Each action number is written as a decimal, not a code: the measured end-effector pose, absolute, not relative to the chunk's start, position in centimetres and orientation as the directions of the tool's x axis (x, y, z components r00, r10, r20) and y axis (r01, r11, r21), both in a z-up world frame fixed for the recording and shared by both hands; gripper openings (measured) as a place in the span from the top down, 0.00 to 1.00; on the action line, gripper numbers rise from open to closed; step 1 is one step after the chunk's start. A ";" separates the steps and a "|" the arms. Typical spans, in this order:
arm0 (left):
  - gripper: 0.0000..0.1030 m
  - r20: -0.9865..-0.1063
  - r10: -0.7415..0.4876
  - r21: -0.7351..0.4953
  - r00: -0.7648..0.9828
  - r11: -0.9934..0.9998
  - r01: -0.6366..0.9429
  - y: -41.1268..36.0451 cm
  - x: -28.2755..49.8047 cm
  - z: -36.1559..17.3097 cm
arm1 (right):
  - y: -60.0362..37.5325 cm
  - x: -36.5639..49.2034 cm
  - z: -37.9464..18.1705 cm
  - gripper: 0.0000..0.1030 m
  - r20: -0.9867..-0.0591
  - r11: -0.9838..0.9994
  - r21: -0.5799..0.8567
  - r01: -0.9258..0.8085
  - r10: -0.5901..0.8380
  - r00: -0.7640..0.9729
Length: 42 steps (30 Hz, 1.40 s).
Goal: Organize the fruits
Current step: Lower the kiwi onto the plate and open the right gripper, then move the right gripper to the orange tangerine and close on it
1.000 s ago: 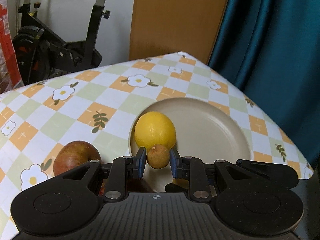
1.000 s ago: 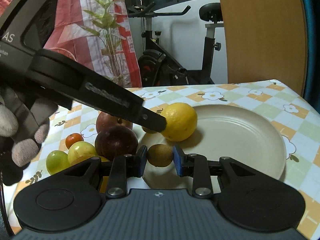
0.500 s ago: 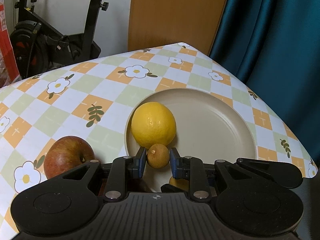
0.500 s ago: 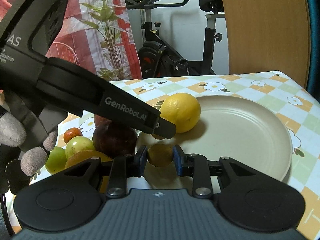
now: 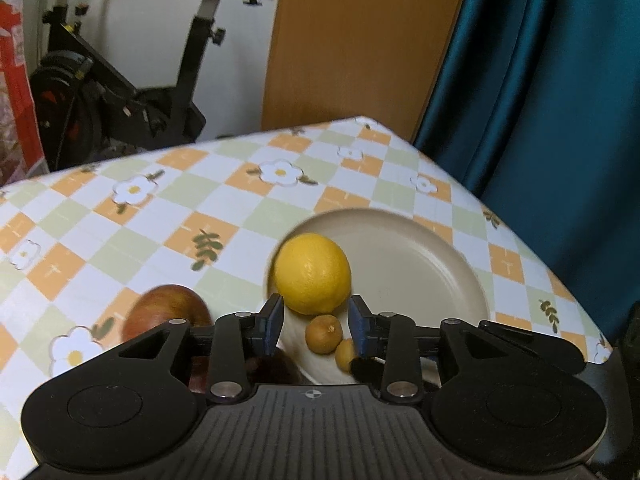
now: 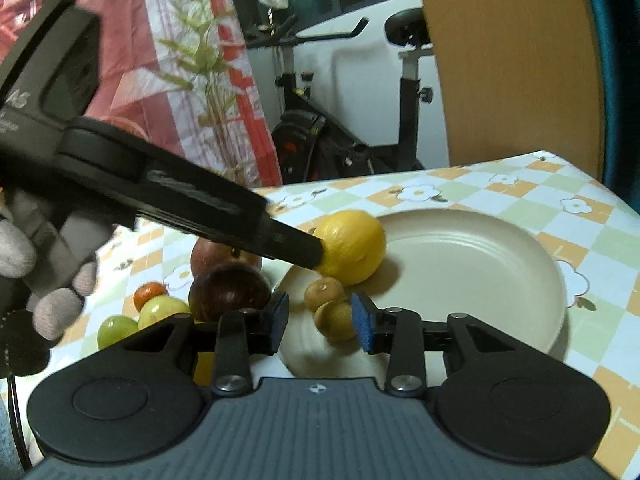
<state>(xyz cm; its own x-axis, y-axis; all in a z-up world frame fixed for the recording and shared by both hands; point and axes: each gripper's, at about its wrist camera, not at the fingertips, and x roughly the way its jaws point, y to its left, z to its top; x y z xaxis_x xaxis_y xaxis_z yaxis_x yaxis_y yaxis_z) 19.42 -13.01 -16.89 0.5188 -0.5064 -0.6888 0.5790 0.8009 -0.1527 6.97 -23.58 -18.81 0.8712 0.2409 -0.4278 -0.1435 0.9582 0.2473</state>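
- Fruits: two small brown fruits lie on the near edge of the cream plate (image 5: 440, 264), touching each other. The first small brown fruit (image 5: 323, 334) sits just ahead of the left tool (image 5: 316, 322), between its two blue pads but clear of both. The second small brown fruit (image 6: 338, 320) lies between the pads of the right tool (image 6: 320, 320), close against the right-hand pad; whether it touches that pad I cannot tell.
- Left tool: its jaws have just been opening and stand a little apart, with nothing gripped. In the right wrist view its black body slants down from the upper left, its tip against the lemon (image 6: 352, 246).
- Right tool: its jaws have also just been opening, slightly parted, with no squeeze on the fruit.
- The lemon rests on the plate just beyond both small fruits, ahead of the left tool's pads.
- A red apple (image 5: 168, 308) lies on the tabletop (image 5: 120, 240) to the left of the left tool, off the plate.
- Left of the right tool, off the plate, a dark red fruit (image 6: 228, 290) sits by the apple, with a small orange fruit (image 6: 149, 293) and two green fruits (image 6: 118, 330) nearer the tabletop's edge.
- A gloved hand (image 6: 48, 280) holds the left tool at the left of the right wrist view.
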 end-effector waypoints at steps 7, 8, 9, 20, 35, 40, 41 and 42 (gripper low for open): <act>0.64 -0.628 -0.485 -0.117 0.608 0.831 0.543 -9.4 17.2 -14.9 | -24.2 6.8 -18.5 0.63 -0.425 0.955 0.274 -0.112 0.225 0.877; 0.64 -0.623 -0.479 -0.118 0.618 0.839 0.531 -8.6 16.9 -14.7 | -24.2 6.7 -18.5 0.63 -0.424 0.956 0.271 -0.112 0.224 0.877; 0.64 -0.617 -0.473 -0.122 0.629 0.847 0.517 -7.8 16.7 -14.6 | -24.1 6.7 -18.4 0.63 -0.424 0.957 0.267 -0.112 0.222 0.878; 0.64 -0.611 -0.387 -0.136 0.690 0.911 0.390 -1.3 14.4 -14.6 | -23.2 5.6 -17.9 0.62 -0.433 0.972 0.221 -0.076 0.167 0.886; 0.64 -0.603 -0.385 -0.204 0.699 0.921 0.332 2.7 10.6 -15.8 | -19.3 2.2 -16.2 0.62 -0.444 0.967 0.194 -0.167 0.239 0.864; 0.64 -0.611 -0.384 -0.216 0.692 0.922 0.321 3.6 9.8 -16.5 | -17.2 1.7 -15.9 0.62 -0.452 0.960 0.160 -0.229 0.278 0.848; 0.64 -0.611 -0.380 -0.223 0.694 0.924 0.310 3.8 9.9 -16.5 | -16.8 1.6 -15.9 0.60 -0.457 0.956 0.162 -0.246 0.294 0.840; 0.64 -0.610 -0.376 -0.228 0.697 0.926 0.300 4.0 10.1 -16.5 | -16.3 1.6 -15.9 0.59 -0.464 0.950 0.163 -0.265 0.311 0.829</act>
